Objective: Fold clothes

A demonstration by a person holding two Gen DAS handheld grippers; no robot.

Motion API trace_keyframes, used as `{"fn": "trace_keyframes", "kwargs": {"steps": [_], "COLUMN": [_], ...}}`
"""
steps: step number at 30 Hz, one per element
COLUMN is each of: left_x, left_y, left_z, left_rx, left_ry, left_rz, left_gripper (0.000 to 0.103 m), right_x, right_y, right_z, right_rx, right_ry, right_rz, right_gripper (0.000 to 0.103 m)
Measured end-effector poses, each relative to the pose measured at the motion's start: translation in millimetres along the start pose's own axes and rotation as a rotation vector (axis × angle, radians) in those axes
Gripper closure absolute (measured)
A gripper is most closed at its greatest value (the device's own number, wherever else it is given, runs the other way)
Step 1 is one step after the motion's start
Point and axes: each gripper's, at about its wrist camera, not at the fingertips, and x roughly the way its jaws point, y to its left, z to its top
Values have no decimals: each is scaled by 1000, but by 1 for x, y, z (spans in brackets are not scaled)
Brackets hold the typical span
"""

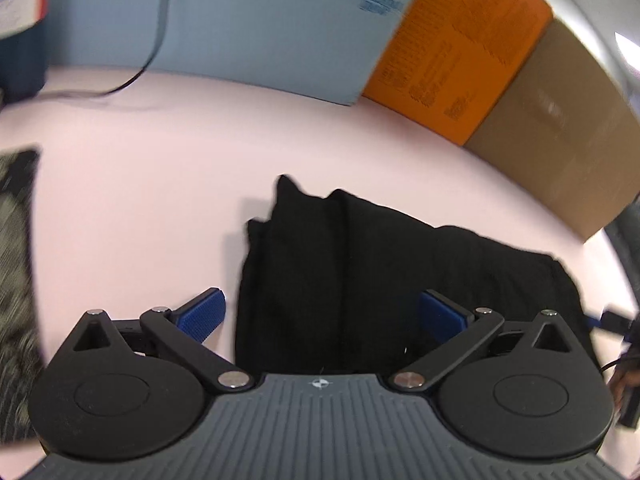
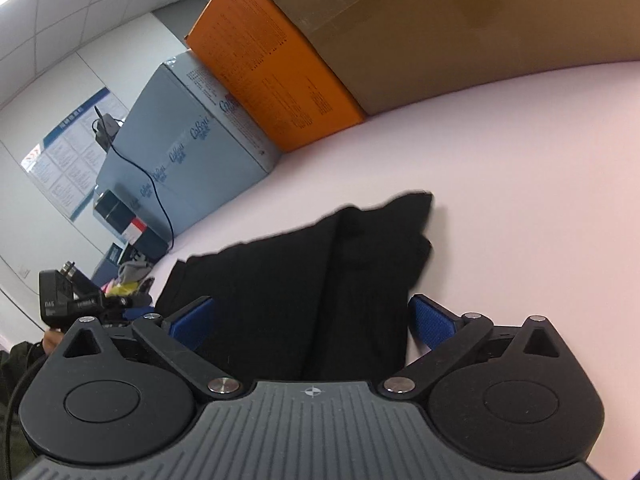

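A black garment (image 1: 360, 276) lies folded in a thick bundle on the pale pink table (image 1: 140, 200). My left gripper (image 1: 322, 314) stands open over its near edge, the blue pads (image 1: 204, 312) wide apart and touching no cloth. In the right wrist view the same black garment (image 2: 304, 280) lies ahead. My right gripper (image 2: 312, 320) is open above it, one blue pad (image 2: 430, 320) off the cloth's right edge, the other over its left part. The left gripper's body (image 2: 60, 300) shows at the far left there.
A light blue box (image 1: 260, 28), an orange box (image 1: 460, 56) and a brown carton (image 1: 560, 140) line the table's far side. A black cable (image 1: 156, 40) hangs across the blue box. A dark patterned cloth (image 1: 16, 280) lies at the left edge.
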Motion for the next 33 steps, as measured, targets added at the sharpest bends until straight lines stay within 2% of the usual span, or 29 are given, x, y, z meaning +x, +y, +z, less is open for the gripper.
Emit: {"fn": "trace_keyframes", "kwargs": {"steps": [2,3,4,5,6,7,9,17,23,27,30,33], "left_x": [6,8,8,8,9,8,3,-40,-91,-143,-183,-211], "left_y": [-15,-21,-30,-38,-44,-46,-46,-42,-29,0,29,63], "left_z": [-1,-3,-7,-10,-14,-16,-19,-14,2,17,25,27], "left_rx": [42,62,93,132,161,157,136,78,52,2,-17,-48], "left_ry": [-14,-37,-58,-75,-85,-99,-126,-253,-379,-489,-557,-576], "left_rz": [7,8,19,52,84,91,94,43,50,94,170,252], "left_gripper": [3,20,47,59,77,88,93,94,96,100,100,100], "right_x": [14,22,26,30,32,34,30,1,3,32,70,110], "right_y": [6,11,18,24,27,29,31,52,98,134,160,183], "right_z": [4,6,8,9,9,10,11,24,57,79,88,93], "right_rx": [-22,-36,-55,-82,-89,-92,-79,87,121,136,118,124], "right_ry": [-9,-1,13,34,54,73,56,-86,-147,-131,-87,-43], "right_rz": [-24,-51,-83,-110,-128,-146,-141,67,260,390,451,478], "right_gripper": [0,2,19,74,95,94,94,94,94,94,94,94]}}
